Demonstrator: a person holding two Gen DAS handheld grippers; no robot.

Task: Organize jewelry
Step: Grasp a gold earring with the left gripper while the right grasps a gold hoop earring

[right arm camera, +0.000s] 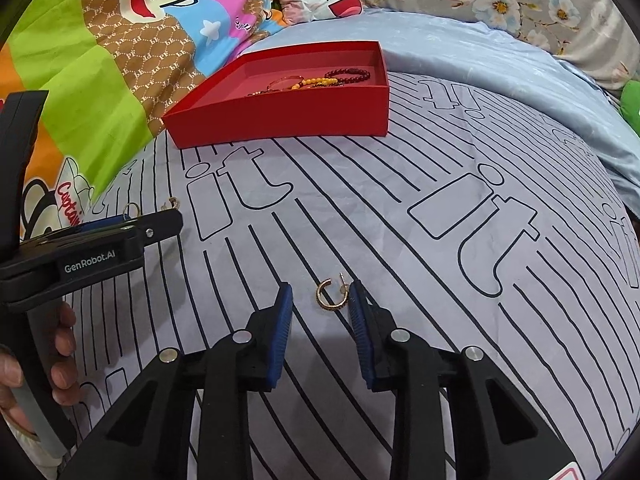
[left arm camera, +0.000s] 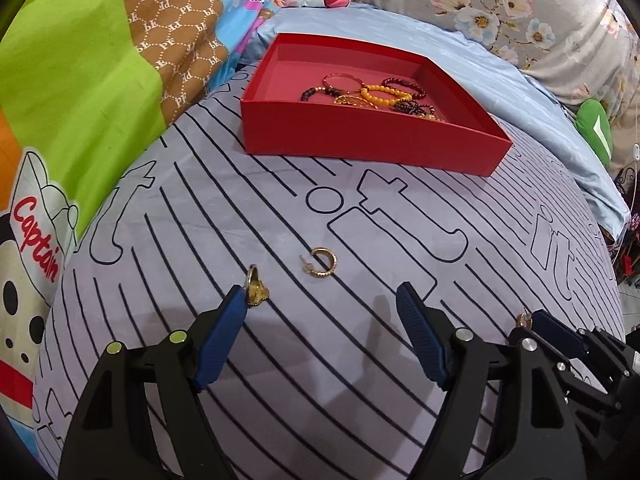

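partly hidden, a gold ring [left arm camera: 256, 290] sits behind one blue pad [left arm camera: 222, 334].

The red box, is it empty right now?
No, the red box already holds several beaded bracelets piled toward its right side.

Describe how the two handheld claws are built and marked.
Both are alike: the left claw and right claw have black plastic arms with triangular cutouts, silver pivot pins and ribbed blue pads. The left claw's black body carries white "GenRobot.AI" lettering.
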